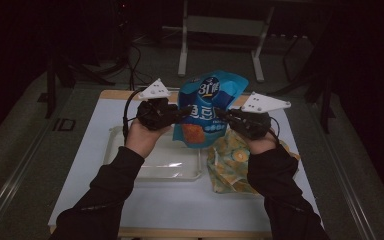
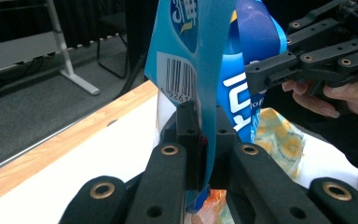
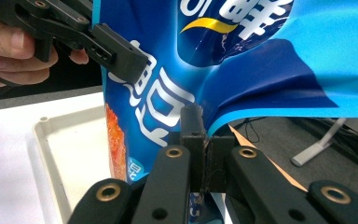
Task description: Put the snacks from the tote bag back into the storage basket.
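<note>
Jaws of both grippers pinch the blue snack bag (image 1: 207, 107), held upright in the air above the bench (image 1: 95, 175): left gripper (image 1: 184, 113) at its nine o'clock edge, right gripper (image 1: 221, 114) at three o'clock. Below sit a clear tray (image 1: 155, 170) and a patterned cloth (image 1: 230, 165).

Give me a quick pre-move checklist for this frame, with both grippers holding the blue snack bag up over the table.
1. Left gripper shut on the blue snack bag: ok, jaws pinch its edge.
2. Right gripper shut on the bag: ok, jaws closed on the opposite edge.
3. Bag lifted off the table: ok, it hangs between the grippers.
4. Clear tray free beneath: ok, nothing visible in it.
5. Yellow patterned pouch out of the way: ok, it lies right of the tray.
6. Bag sealed or open: cannot tell.
</note>
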Motion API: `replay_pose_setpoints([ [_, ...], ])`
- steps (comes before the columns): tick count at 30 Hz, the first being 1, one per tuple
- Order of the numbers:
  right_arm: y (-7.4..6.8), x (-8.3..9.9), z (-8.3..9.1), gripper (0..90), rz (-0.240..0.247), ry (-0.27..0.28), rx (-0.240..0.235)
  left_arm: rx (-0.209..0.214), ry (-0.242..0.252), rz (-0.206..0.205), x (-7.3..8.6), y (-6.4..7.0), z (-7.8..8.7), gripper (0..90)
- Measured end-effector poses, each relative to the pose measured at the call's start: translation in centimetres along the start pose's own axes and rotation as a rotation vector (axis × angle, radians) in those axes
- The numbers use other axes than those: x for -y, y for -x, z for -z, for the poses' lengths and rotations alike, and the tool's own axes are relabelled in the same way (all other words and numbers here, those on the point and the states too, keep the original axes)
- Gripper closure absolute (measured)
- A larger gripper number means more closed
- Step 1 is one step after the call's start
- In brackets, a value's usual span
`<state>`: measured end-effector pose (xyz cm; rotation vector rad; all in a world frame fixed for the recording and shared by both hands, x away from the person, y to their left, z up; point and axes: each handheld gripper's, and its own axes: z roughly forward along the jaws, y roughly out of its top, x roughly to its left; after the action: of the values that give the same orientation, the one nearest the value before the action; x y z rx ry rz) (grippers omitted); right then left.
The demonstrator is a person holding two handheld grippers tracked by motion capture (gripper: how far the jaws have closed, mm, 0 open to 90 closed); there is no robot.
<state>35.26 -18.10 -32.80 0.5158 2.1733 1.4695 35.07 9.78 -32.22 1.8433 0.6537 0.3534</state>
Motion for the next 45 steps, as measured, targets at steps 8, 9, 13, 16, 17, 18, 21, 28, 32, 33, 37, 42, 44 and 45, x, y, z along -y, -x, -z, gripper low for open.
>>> replay_pose_setpoints([
  [8, -1.0, -0.9, -1.4, 89.1, 0.021, 0.001, -0.023, -0.017, 0.002, 0.004, 0.5, -0.6, 1.9, 87.9],
  [9, -1.2, -1.0, -1.5, 89.1, 0.018, 0.002, -0.026, -0.018, 0.003, 0.008, 0.6, -0.7, 2.1, 88.0],
  [13, -1.8, -1.3, -2.3, 89.1, 0.027, 0.001, -0.036, -0.028, 0.003, 0.017, 1.1, -1.0, 3.0, 88.0],
  [16, -2.2, -1.5, -2.9, 89.1, 0.032, 0.0, -0.046, -0.034, 0.0, 0.022, 1.5, -1.3, 3.6, 88.0],
  [17, -2.4, -1.5, -3.2, 89.1, 0.034, -0.001, -0.048, -0.036, -0.002, 0.022, 1.7, -1.4, 3.9, 88.0],
  [18, -2.8, -1.6, -3.6, 89.1, 0.035, -0.003, -0.058, -0.036, -0.001, 0.025, 1.9, -1.5, 4.1, 88.0],
  [21, -3.2, -1.7, -4.1, 89.1, 0.041, -0.005, -0.065, -0.043, -0.006, 0.033, 2.3, -1.8, 4.9, 88.0],
  [28, -4.3, -2.1, -5.5, 89.1, 0.047, -0.007, -0.088, -0.054, -0.013, 0.036, 3.2, -2.4, 6.5, 88.1],
  [32, -5.0, -2.3, -6.2, 89.1, 0.049, -0.006, -0.1, -0.06, -0.011, 0.039, 3.7, -2.6, 7.4, 88.1],
  [33, -5.1, -2.3, -6.3, 89.1, 0.053, -0.006, -0.1, -0.063, -0.008, 0.038, 3.8, -2.6, 7.6, 88.0],
  [37, -5.8, -2.1, -6.9, 89.1, 0.049, -0.002, -0.107, -0.068, -0.014, 0.039, 4.6, -2.8, 8.0, 88.1],
  [42, -6.2, -1.2, -7.6, 89.1, 0.046, -0.016, -0.108, -0.06, -0.017, 0.048, 5.9, -3.2, 7.6, 88.0],
  [44, -6.3, -1.0, -7.8, 89.1, 0.045, -0.018, -0.107, -0.053, -0.015, 0.057, 6.2, -3.4, 7.5, 88.0],
  [45, -6.3, -0.7, -7.9, 89.1, 0.045, -0.021, -0.107, -0.05, -0.019, 0.06, 6.8, -3.5, 7.1, 88.0],
])
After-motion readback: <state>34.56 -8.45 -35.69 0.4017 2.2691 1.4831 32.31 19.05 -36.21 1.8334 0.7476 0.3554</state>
